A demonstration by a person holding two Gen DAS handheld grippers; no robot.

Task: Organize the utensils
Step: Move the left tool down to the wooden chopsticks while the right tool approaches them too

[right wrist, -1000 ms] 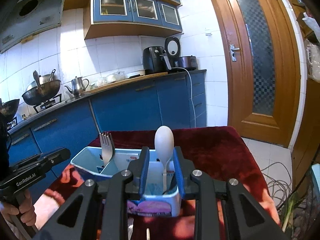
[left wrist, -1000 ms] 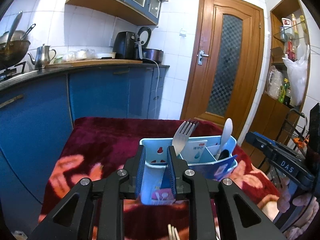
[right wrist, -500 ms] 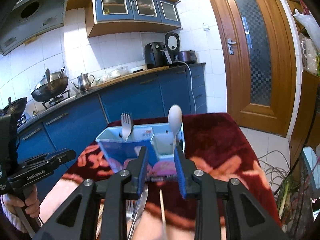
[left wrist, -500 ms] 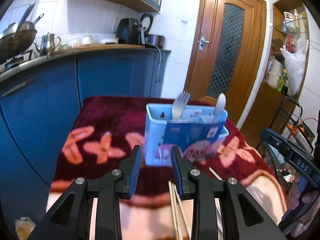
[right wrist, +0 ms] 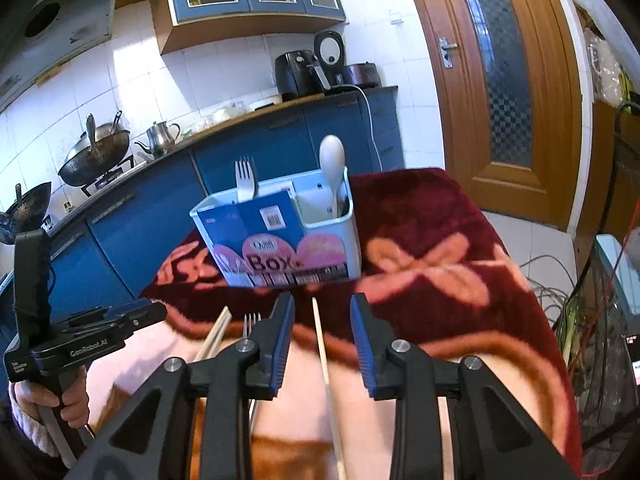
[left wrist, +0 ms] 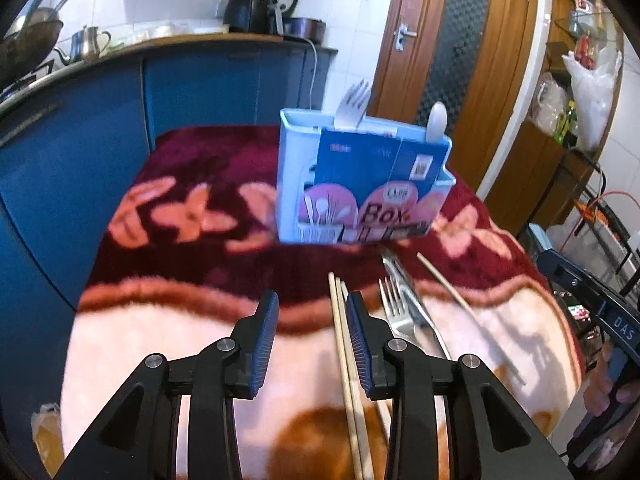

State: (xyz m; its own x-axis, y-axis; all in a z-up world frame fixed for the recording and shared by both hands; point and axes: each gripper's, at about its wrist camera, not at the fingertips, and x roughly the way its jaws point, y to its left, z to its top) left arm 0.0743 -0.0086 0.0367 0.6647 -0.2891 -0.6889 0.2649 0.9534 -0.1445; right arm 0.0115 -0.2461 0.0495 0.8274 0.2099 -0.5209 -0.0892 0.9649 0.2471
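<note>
A light-blue utensil box stands on the red flowered blanket with a fork and a white spoon upright inside. Nearer lie a pair of chopsticks, a fork and a single chopstick. My left gripper hovers over the blanket, its jaws opening and holding nothing, the pair beside its right finger. My right gripper is also opening and holds nothing; the single chopstick lies below its gap.
Blue kitchen cabinets run behind the table, with woks and a kettle on the counter. A wooden door stands at the right. A person's hand holds the left gripper's handle. Cables lie on the floor at right.
Both grippers have drawn back from the box and tilted down, so the loose utensils on the blanket came into view. Both pairs of jaws stand wider than before.
</note>
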